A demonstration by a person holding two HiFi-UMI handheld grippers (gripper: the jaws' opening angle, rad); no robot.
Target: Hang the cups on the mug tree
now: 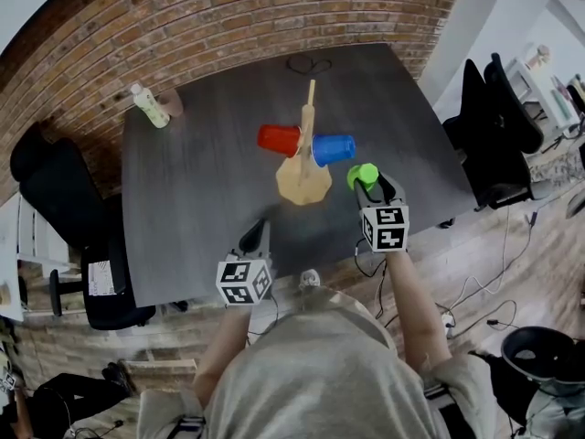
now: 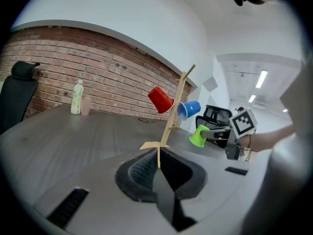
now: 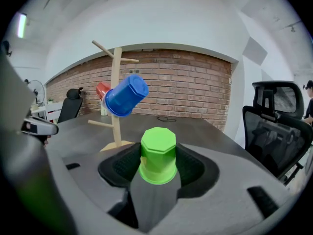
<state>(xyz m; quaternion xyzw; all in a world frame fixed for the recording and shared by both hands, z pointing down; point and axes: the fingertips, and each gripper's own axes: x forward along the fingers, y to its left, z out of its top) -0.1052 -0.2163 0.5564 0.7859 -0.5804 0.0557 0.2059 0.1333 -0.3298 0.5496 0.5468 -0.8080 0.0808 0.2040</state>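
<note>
- Head view: the mug tree [image 1: 307, 144] stands mid-table [image 1: 201, 190]. A red cup [image 1: 278, 140] hangs on its left side and a blue cup [image 1: 334, 149] on its right. My right gripper [image 1: 370, 183] is just beside the tree's base, carrying the green cup [image 1: 363, 175]. My left gripper [image 1: 255, 238] waits near the table's front edge, well apart from the tree.
- Left gripper view: my jaws here are pressed together with nothing between them. The tree and its two hung cups stand beyond them, with the green cup off to the right in my other gripper.
- Right gripper view: my jaws stand wide but are clamped on the green cup's sides, its flat bottom pointing away from me. The blue cup sits on a peg ahead, and bare pegs show at the top and lower left.
- As I judge it, two cups are done. The green one is left to carry to a free peg and release.
</note>
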